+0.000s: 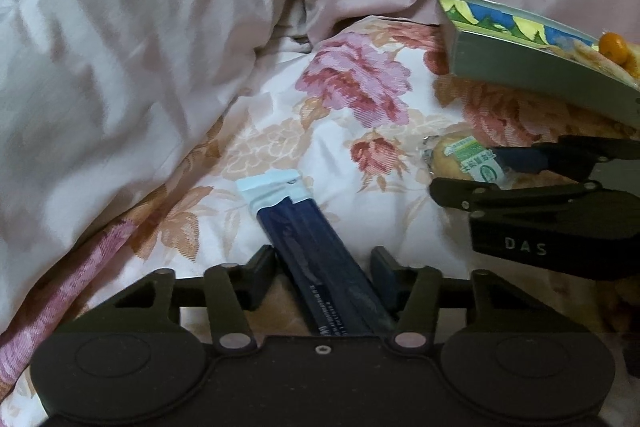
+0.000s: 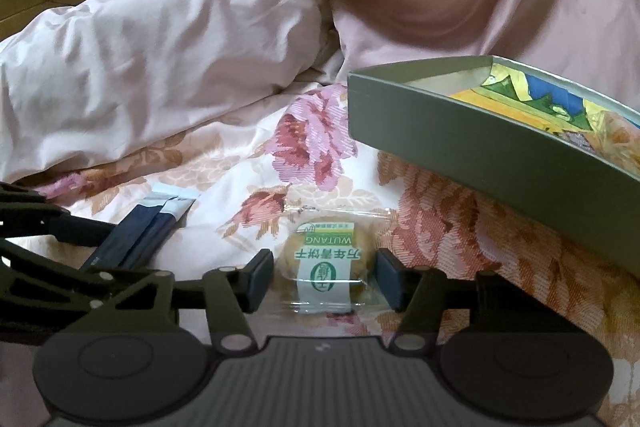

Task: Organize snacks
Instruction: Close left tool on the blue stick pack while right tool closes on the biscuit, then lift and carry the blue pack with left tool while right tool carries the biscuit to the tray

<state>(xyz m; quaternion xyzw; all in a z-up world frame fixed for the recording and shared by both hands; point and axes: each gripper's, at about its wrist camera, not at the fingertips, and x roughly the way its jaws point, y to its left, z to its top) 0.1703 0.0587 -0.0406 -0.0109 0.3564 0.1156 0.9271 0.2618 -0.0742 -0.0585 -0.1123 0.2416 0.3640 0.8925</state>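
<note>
While the green box (image 2: 460,131) rests on the floral bedspread (image 1: 352,115), a dark blue stick packet (image 1: 320,259) left of it is straddled by the left gripper (image 1: 323,267), jaws apart; nearer the box, a wrapped biscuit (image 2: 324,267) is bracketed by the right gripper (image 2: 325,277), contact unclear.

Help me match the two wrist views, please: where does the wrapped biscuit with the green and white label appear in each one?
Left wrist view: the wrapped biscuit lies at the right edge, between the right gripper's fingers.
Right wrist view: the same biscuit sits bottom centre, between that gripper's own fingers.
Shared landmark: the grey-green box, above and right of the biscuit in both views.
</note>
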